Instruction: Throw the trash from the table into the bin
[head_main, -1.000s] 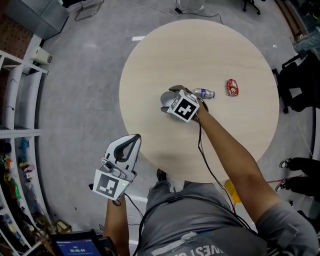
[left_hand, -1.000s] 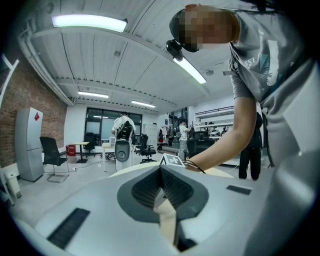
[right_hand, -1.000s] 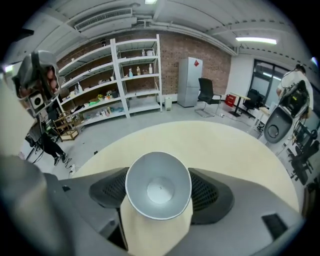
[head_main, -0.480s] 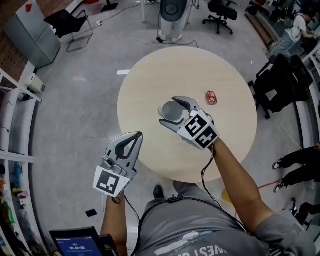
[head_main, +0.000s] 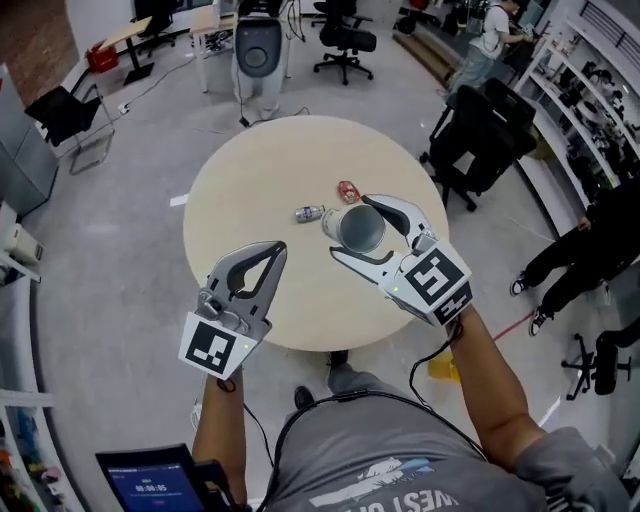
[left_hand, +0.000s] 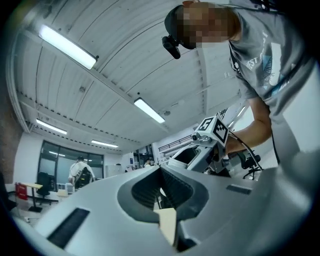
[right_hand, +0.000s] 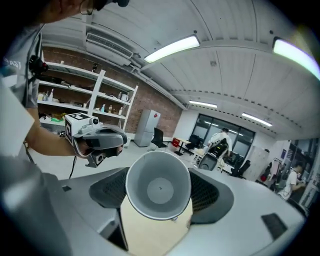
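Observation:
My right gripper (head_main: 354, 229) holds a grey paper cup (head_main: 362, 231) up above the round beige table (head_main: 250, 180), its jaws wide and shut on the cup's sides. In the right gripper view the cup (right_hand: 159, 185) faces me mouth-first between the jaws. A small clear bottle (head_main: 309, 213) and a red wrapper (head_main: 348, 191) lie on the table beyond the cup. My left gripper (head_main: 268, 250) hangs over the table's near left edge, jaws together and empty; it also shows in the right gripper view as the left gripper (right_hand: 100, 141).
A tall grey unit (head_main: 259, 45) stands on the floor behind the table. Office chairs (head_main: 345, 40) and a black chair (head_main: 475, 130) stand at the back and right. People are at the far right. A tablet (head_main: 150, 482) sits at the lower left.
The right gripper has lifted the cup off the table and carried it up and to the right. The left gripper has risen too, and the view now takes in more of the room.

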